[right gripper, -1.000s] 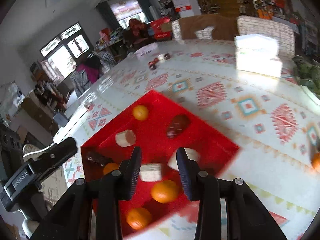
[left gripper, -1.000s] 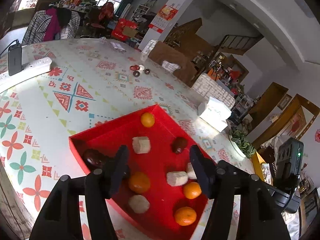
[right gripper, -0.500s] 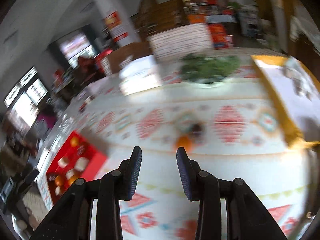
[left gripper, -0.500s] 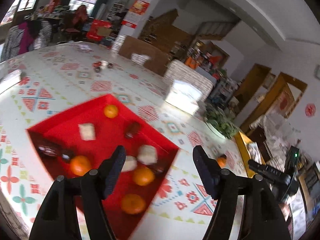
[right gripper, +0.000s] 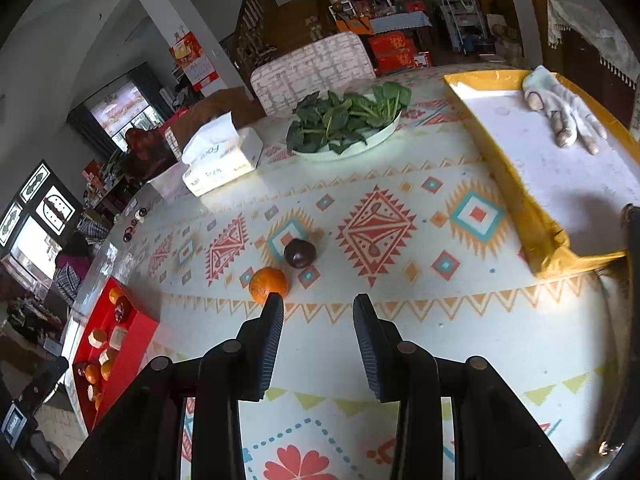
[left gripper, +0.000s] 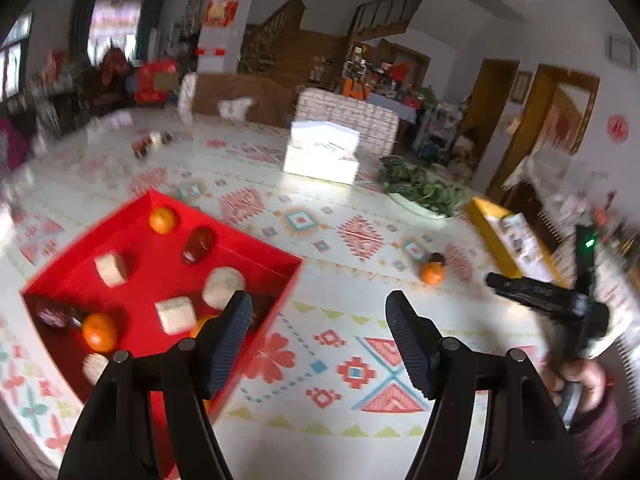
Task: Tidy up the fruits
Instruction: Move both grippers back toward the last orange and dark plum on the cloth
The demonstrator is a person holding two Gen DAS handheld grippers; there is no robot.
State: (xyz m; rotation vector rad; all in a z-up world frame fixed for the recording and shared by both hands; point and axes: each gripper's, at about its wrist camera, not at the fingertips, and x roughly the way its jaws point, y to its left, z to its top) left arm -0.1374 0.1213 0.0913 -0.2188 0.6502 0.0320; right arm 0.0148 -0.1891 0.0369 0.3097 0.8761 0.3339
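Right claw (right gripper: 318, 320): fingers apart, nothing between them; it hangs over the patterned table (right gripper: 400, 320), nose pointed at the two loose fruits.
Left claw (left gripper: 318, 328): spread wide and empty too; its left finger sits over the near corner of the red tray (left gripper: 256, 240).
Orange (right gripper: 268, 284): out on the table, just ahead of the right claw's left fingertip and a touch left of the gap's centre line; in the left wrist view it shows at (left gripper: 432, 273), well apart from that claw.
Dark plum (right gripper: 300, 253): just behind the orange and slightly to its right, close enough that they may be touching; I can't tell for sure.
Red tray, contents: several oranges, pale chunks and dark fruits already inside; that looks like the collecting place.
Key relation: the right claw is clearly the nearer one; the orange lies forward and a little left of it, round, so no axis to line up; my read is a small leftward nudge, then forward and down.
Watch-out: the plum sits tight behind; closing too deep could knock it rolling.
Bystanders: tissue box (right gripper: 224, 160), plate of greens (right gripper: 348, 128), yellow-rimmed board (right gripper: 532, 216); all out of the way.
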